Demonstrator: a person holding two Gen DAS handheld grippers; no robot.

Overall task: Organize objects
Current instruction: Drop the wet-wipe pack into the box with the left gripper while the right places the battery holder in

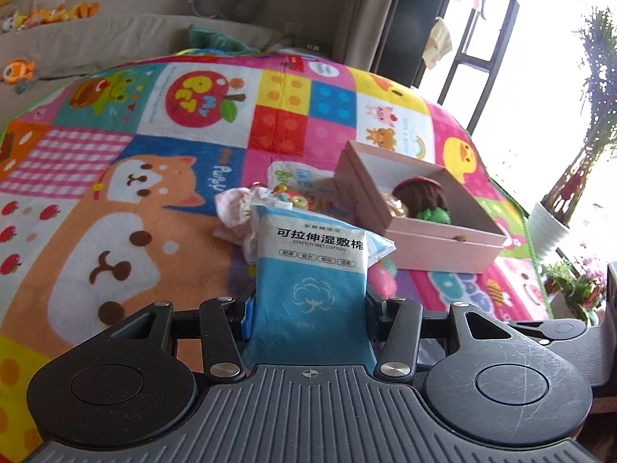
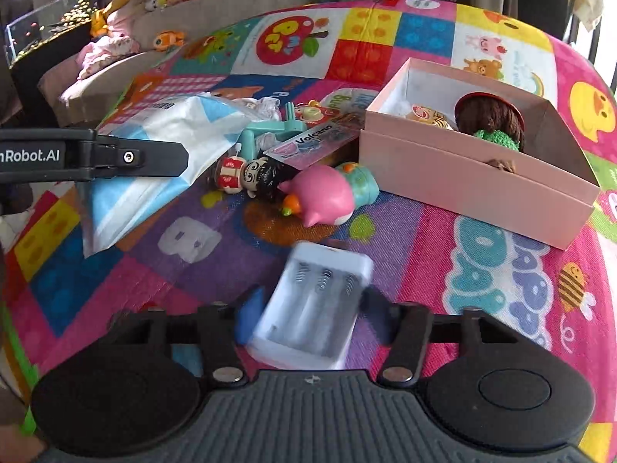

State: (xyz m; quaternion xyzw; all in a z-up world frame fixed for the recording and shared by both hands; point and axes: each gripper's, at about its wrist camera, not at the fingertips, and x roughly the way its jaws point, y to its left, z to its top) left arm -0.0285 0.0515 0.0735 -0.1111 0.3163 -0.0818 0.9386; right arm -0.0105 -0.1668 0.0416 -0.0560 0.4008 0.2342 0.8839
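Cotton pad pack [image 1: 310,270] upright between fingers of left hand-held gripper [image 1: 308,308], clamped both sides, raised over patchwork mat [image 1: 154,208]; battery charger [image 2: 312,308] tilted between fingers of right hand-held gripper [image 2: 308,308], gripped, blurred; pink box [image 2: 478,177] ahead-right, well apart.

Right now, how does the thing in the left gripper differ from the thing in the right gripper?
The left gripper holds a cotton pad pack; the right gripper holds a battery charger. The pack is a soft blue and white bag with printed text; the charger is a hard white plastic tray with empty slots and springs. The pack looks sharp; the charger looks blurred. Both are clamped between fingers, near the pink box.
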